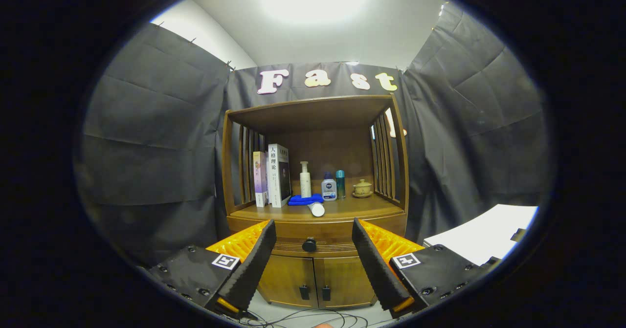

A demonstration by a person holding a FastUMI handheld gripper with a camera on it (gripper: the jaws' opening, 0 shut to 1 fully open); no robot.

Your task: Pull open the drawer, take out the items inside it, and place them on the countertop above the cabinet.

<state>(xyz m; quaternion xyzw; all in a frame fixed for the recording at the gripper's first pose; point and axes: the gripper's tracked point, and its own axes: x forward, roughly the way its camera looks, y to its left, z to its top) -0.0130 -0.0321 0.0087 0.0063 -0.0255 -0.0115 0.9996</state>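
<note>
In the gripper view the gripper hangs in front of a wooden cabinet, its fingers spread wide and holding nothing. Between them, some way beyond the tips, sits the drawer, pushed flush into the cabinet front with its dark knob facing the camera. On the countertop above it lie a blue cloth and a white tube near the front edge, with books, a pump bottle, a squat jar, a teal bottle and a small lidded cup standing further back. What the drawer holds cannot be seen (it is shut). This fits two stages alike: a shut drawer with its items inside, or one emptied and closed again, the cloth and tube perhaps being what came out. The pictures do not settle which.
</note>
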